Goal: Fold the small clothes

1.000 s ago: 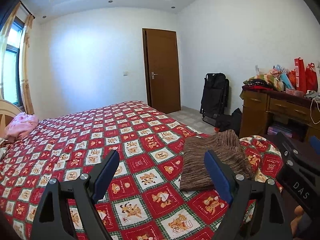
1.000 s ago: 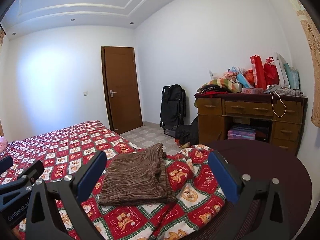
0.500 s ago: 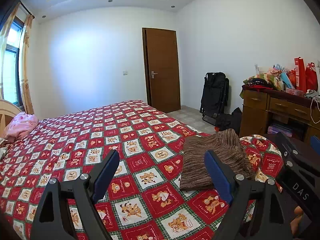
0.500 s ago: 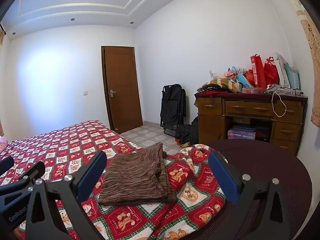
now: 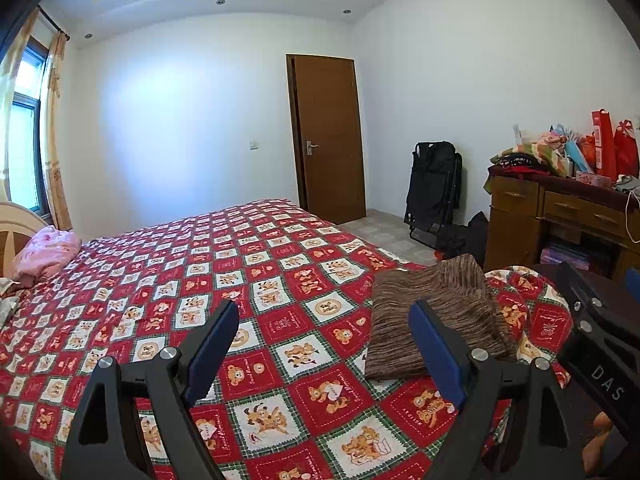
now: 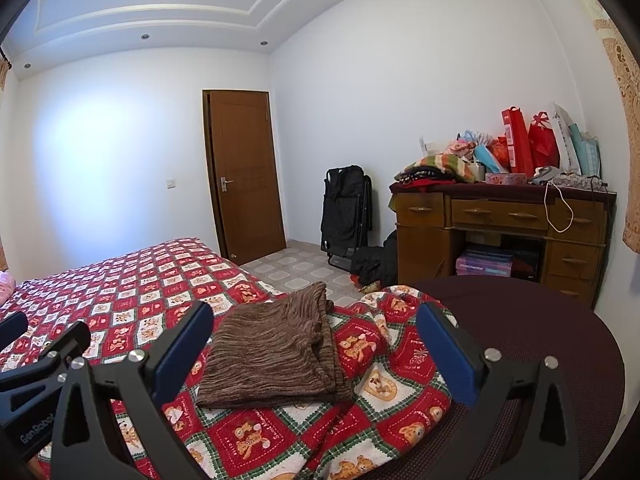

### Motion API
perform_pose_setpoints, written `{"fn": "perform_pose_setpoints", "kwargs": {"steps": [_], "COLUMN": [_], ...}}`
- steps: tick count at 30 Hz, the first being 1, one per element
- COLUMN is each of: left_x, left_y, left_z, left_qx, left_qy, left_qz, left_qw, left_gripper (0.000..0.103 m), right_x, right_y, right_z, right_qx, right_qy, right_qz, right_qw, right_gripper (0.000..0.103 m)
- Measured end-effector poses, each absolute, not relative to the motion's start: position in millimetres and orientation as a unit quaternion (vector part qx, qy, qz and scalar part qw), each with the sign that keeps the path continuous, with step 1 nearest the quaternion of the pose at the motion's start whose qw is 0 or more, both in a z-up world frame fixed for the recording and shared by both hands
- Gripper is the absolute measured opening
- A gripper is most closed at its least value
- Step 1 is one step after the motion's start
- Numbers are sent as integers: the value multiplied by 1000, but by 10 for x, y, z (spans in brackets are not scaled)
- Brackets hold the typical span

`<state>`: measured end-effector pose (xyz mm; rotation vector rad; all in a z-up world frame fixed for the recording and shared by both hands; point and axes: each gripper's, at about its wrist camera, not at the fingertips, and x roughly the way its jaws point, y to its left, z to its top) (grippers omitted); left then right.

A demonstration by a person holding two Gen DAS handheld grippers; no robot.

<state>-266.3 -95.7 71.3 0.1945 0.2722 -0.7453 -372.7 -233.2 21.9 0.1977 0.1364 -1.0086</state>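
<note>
Brown striped knitwear [image 6: 276,352] lies folded flat near the foot corner of the bed, resting on the red bear-print quilt [image 5: 224,264]. Both grippers hover above the quilt, side by side. The left gripper [image 5: 324,344] has its blue pads spread wide with nothing between them, the garment just off to its right. The right gripper [image 6: 316,348] is likewise released, fingers parted, with the folded piece lying ahead between them but untouched. Beyond the bed stand a wooden desk [image 6: 496,216] piled with what look like clothes and gift bags, and a closed door [image 6: 244,172].
</note>
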Motion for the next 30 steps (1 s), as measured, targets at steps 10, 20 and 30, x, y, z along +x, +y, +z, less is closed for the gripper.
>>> {"fn": "perform_pose_setpoints", "kwargs": {"steps": [10,20,30], "left_x": [-2689,-2680,-2668], "left_y": [-950,-976,-973], "left_z": [728,740,732], "left_qx": [98,96,98], "left_qy": [125,136,126], "left_qz": [-366,-385,-384], "left_qw": [917,908,909], "left_gripper": [87,87,87], "right_x": [-3736,-3747,-3746], "right_y": [-2314,-2333,-2331], "right_z": [216,215,214], "right_qx": [96,96,97], "right_qy": [65,67,69], "right_qz": [-483,-486,-486], "right_qw": [868,866,866], "right_gripper": [103,103,103]}}
